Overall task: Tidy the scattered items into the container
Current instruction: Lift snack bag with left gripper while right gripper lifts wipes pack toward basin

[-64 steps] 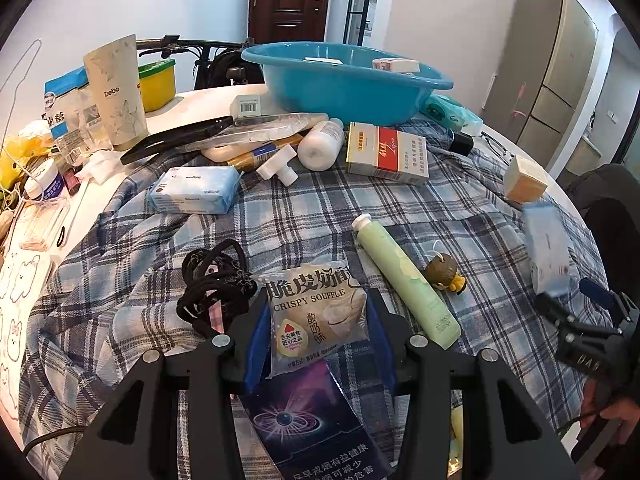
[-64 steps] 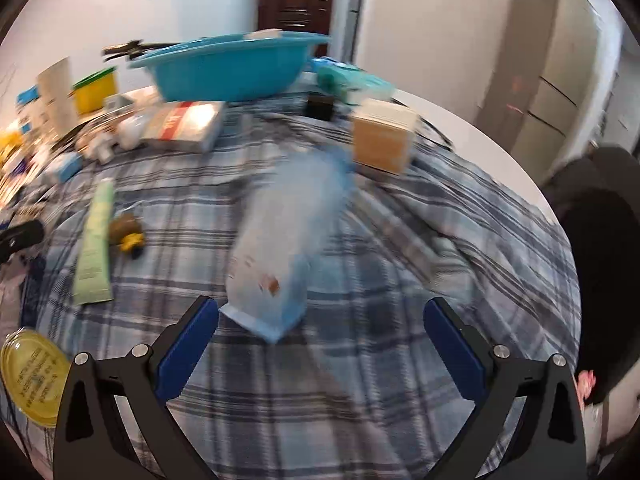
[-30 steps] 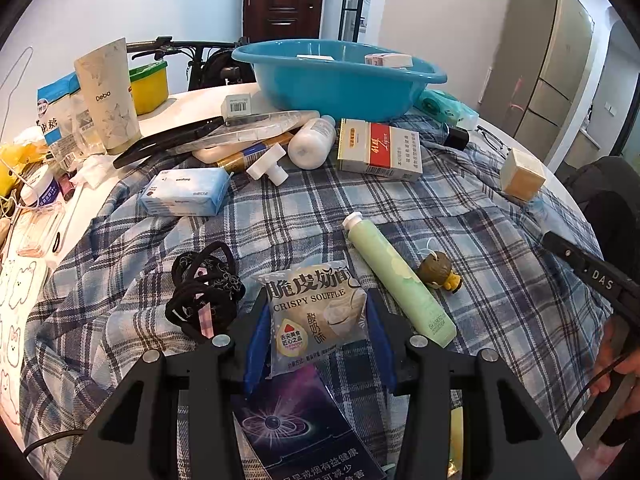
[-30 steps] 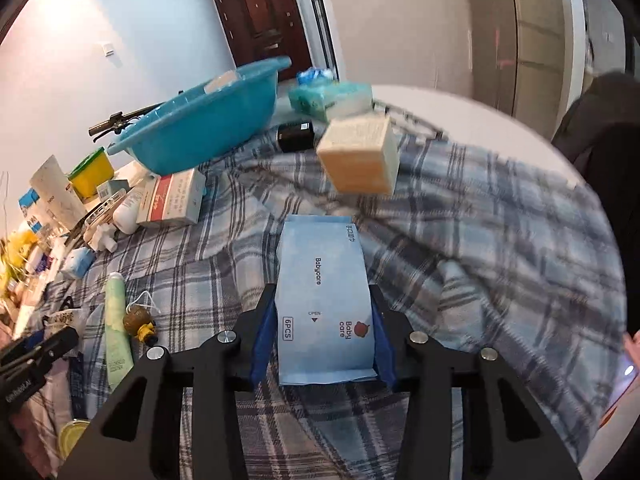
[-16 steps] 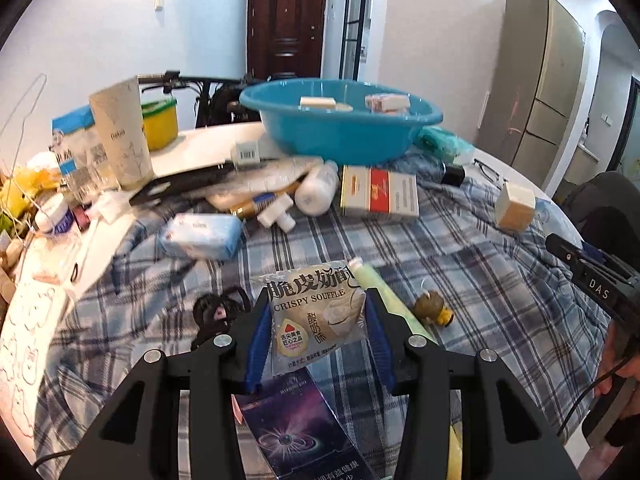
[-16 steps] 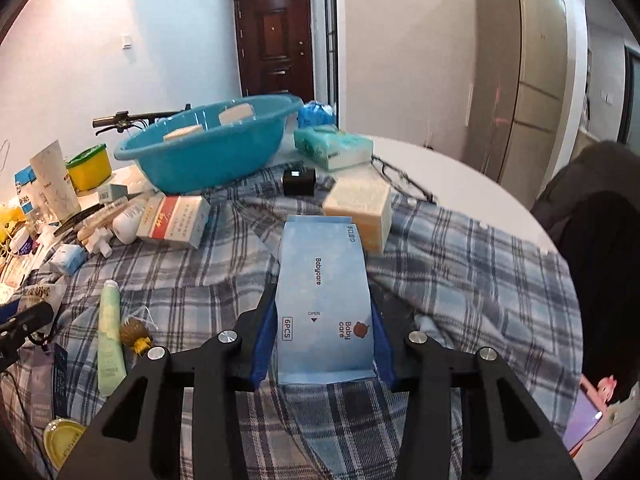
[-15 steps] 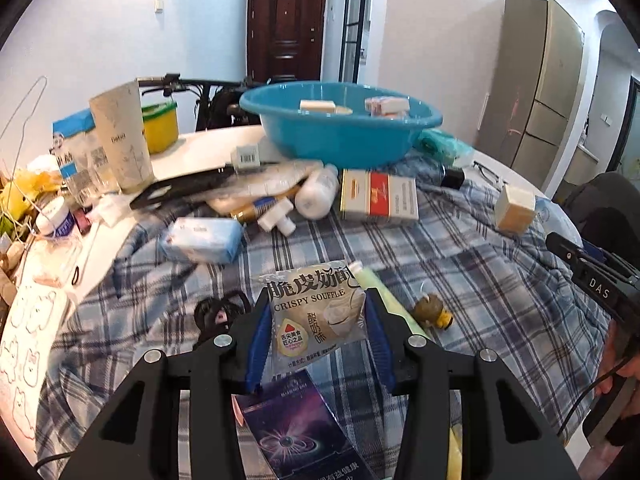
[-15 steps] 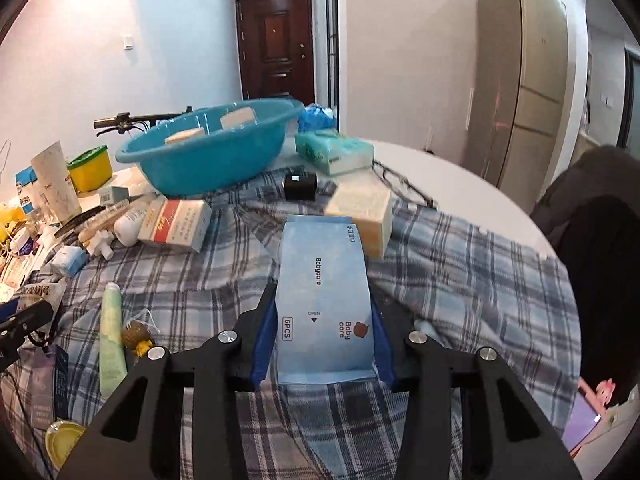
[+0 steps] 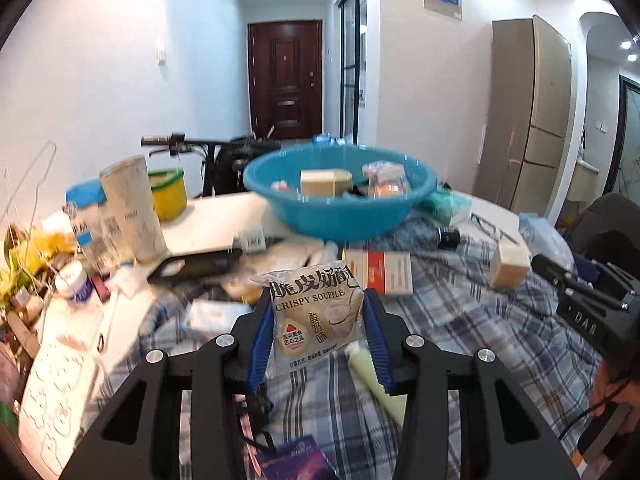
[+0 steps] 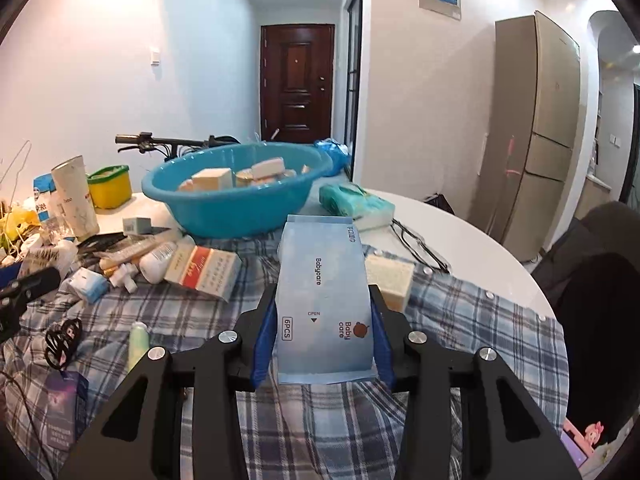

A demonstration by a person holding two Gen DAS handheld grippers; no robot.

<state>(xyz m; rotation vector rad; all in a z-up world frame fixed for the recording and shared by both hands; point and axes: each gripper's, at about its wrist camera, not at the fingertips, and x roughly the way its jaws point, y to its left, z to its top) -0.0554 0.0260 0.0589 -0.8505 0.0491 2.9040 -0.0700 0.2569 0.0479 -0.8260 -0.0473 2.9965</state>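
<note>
Left gripper (image 9: pixel 318 334) clamps the snack bag (image 9: pixel 314 316), right gripper (image 10: pixel 322 334) clamps the wipes pack (image 10: pixel 324 304), both lifted short of the far basin (image 10: pixel 236 204) (a few boxes inside); tube (image 10: pixel 138 342), carton (image 10: pixel 204 270) and more remain on the table (image 10: pixel 460 236).

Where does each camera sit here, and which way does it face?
Left wrist: on the left gripper, facing the blue basin; fingers clamp a snack packet; the other gripper at right.
Right wrist: on the right gripper, facing the same basin; fingers clamp a blue wipes pack.
Shared: basin, plaid cloth, door.
</note>
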